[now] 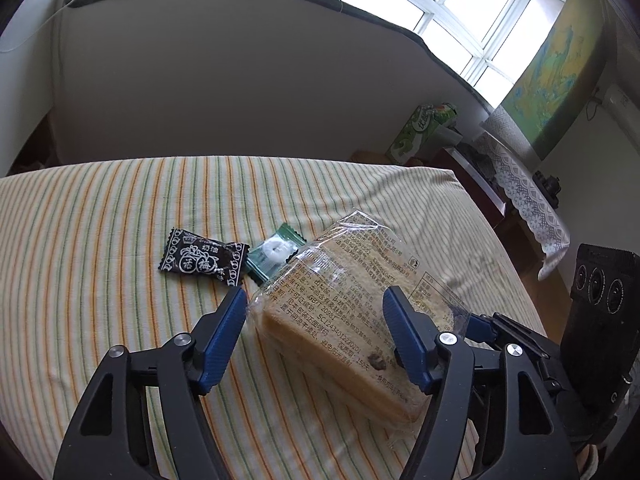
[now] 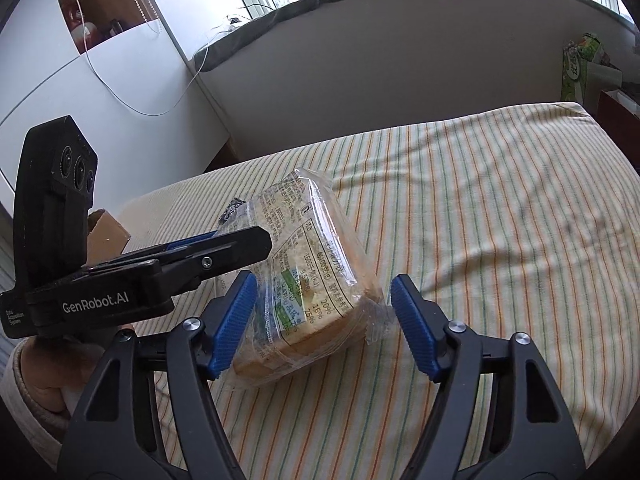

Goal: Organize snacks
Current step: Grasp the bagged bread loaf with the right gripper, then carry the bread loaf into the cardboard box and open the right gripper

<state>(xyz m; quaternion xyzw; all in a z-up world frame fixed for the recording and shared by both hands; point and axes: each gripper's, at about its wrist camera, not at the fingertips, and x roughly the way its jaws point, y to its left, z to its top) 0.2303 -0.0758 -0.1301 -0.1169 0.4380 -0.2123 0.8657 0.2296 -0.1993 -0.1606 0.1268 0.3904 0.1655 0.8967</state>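
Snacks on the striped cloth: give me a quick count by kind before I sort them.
Wrapped bread slice pack: 1
Black wrapped candy: 1
Green wrapped candy: 1
Total: 3 snacks on the striped cloth.

Two black clamp-style grippers, left gripper (image 1: 314, 318) and right gripper (image 2: 324, 306), each with ribbed blue pads (image 1: 224, 336) on angular black arms pinned by silver round-headed screws (image 1: 446, 337). Black camera block (image 2: 60, 188) with three round lenses atop the left one, white "GenRobot.AI" lettering along its side. Pale cream sleeve cuff (image 2: 24, 396) behind.
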